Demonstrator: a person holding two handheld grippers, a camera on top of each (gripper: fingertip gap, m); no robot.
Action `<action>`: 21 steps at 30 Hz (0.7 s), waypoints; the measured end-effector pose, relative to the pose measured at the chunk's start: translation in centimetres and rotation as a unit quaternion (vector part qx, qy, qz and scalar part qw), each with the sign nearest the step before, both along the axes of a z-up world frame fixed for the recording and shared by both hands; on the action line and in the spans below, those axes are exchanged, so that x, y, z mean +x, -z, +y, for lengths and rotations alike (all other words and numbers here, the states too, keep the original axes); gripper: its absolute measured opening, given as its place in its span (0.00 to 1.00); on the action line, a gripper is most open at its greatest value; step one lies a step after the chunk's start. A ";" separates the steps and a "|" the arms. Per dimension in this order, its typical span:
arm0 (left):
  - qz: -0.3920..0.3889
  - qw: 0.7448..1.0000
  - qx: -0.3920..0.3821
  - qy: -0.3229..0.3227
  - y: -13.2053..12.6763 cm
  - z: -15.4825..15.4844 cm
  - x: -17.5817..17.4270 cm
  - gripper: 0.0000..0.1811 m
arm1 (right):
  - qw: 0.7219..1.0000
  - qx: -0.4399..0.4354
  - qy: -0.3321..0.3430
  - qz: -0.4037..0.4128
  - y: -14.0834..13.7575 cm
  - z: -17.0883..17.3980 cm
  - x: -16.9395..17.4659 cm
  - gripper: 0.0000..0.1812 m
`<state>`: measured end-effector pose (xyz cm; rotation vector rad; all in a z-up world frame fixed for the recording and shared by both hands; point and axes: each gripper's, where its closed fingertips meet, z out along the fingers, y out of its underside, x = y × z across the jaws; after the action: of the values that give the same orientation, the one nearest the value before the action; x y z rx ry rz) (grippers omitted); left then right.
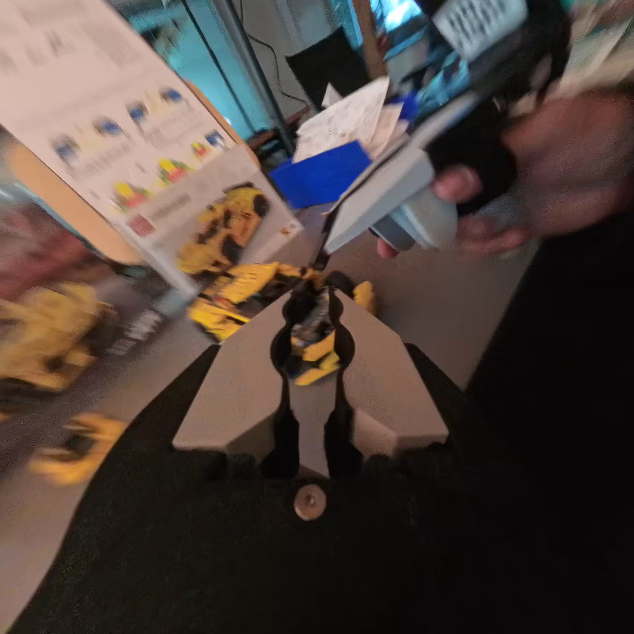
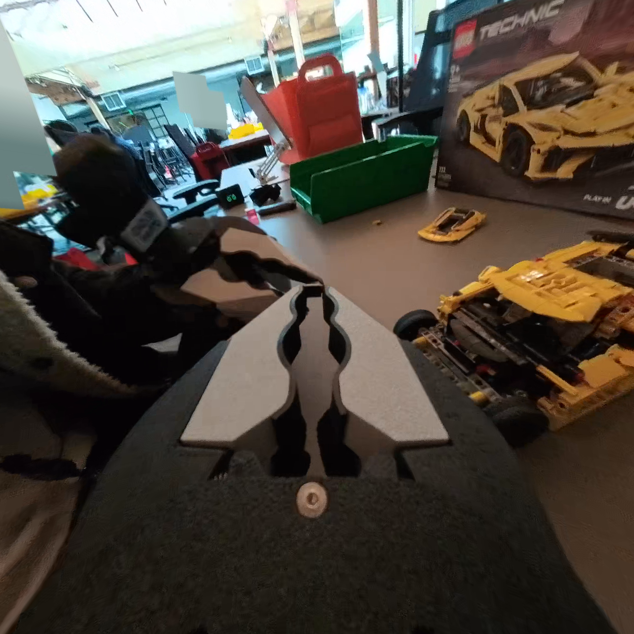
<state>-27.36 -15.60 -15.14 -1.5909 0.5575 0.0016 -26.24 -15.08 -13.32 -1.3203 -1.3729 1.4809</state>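
My right gripper (image 2: 312, 291) is shut on a small black piece (image 2: 314, 287) at its tips, above the grey table (image 2: 360, 257). My left gripper (image 2: 310, 280) comes in from the left, and its narrow tips meet the same piece. In the blurred left wrist view my left gripper (image 1: 312, 293) has its jaws almost together on something dark. The right gripper (image 1: 322, 262), held by a hand (image 1: 566, 164), touches it tip to tip. A partly built yellow brick car (image 2: 535, 308) lies to the right and also shows in the left wrist view (image 1: 240, 288).
The car's printed box (image 2: 549, 103) stands at the back right. A loose yellow body panel (image 2: 453, 224) lies before it. A green bin (image 2: 360, 175) and a red bag (image 2: 322, 106) stand behind. A white booklet (image 1: 223, 212) and a blue sheet (image 1: 319, 175) show in the left wrist view. Left and right tips are no more than a few centimetres apart.
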 end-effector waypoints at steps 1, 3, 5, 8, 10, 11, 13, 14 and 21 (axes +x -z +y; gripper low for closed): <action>-0.100 0.993 -0.042 0.046 -0.3 -0.2 0.1 0.11 | 1.000 0.019 -0.002 0.018 -0.3 0.1 0.3 0.04; -0.317 0.930 -0.115 0.147 -1.8 -0.7 0.3 0.13 | 0.994 0.088 -0.008 0.068 -1.0 -0.4 0.8 0.04; -0.482 0.817 -0.182 0.257 -3.1 -1.7 0.7 0.16 | 0.988 0.112 -0.019 0.105 -2.0 -1.4 1.1 0.04; -0.569 0.716 -0.231 0.332 -4.0 -2.2 0.5 0.17 | 0.986 0.128 -0.032 0.099 -1.5 -2.2 0.8 0.04; -0.577 0.699 -0.252 0.338 -3.7 -2.2 0.7 0.17 | 0.985 0.132 -0.046 0.096 -1.3 -2.9 0.6 0.04; -0.575 0.696 -0.260 0.343 -3.6 -2.3 1.0 0.16 | 0.985 0.138 -0.046 0.096 -1.2 -3.0 0.5 0.04; -0.562 0.693 -0.278 0.355 -3.3 -2.8 1.7 0.16 | 0.983 0.146 -0.054 0.094 -1.1 -3.5 0.4 0.04; -0.562 0.690 -0.283 0.358 -3.2 -2.9 1.9 0.17 | 0.983 0.151 -0.052 0.093 -1.0 -3.5 0.3 0.04; -0.577 0.666 -0.298 0.369 -3.1 -3.1 1.9 0.04 | 0.979 0.170 -0.060 0.098 -1.0 -4.0 0.5 0.04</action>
<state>-25.44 -18.73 -12.02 -1.4748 0.1043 -1.8537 -25.79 -19.05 -12.36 -0.8682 -1.5154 1.3382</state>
